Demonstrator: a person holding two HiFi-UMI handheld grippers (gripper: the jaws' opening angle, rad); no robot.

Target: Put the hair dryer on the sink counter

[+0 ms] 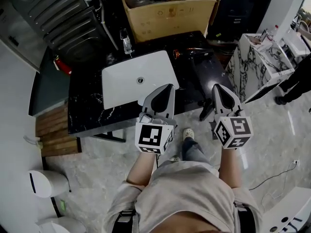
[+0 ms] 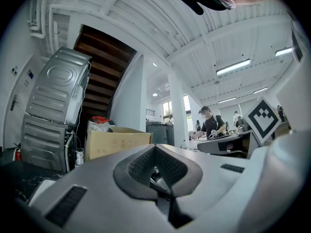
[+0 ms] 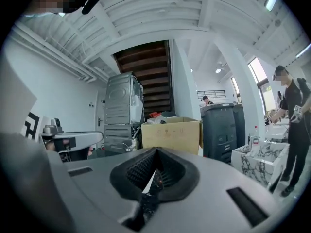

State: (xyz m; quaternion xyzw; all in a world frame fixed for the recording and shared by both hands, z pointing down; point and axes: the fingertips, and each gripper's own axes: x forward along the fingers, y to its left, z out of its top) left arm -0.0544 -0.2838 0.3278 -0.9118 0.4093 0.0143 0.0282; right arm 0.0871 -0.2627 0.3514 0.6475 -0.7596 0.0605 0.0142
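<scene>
The fingers of the left gripper (image 1: 167,89) and right gripper (image 1: 217,90) are clenched on nothing, the hair dryer (image 1: 192,52) seems laid on the tabletop (image 1: 87,110) right of the basin (image 1: 121,89), and it could be knocked off by a careless sweep.

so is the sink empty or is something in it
Empty: the white sink shows only its drain, nothing lying in it; the left tool hides its near corner.
</scene>
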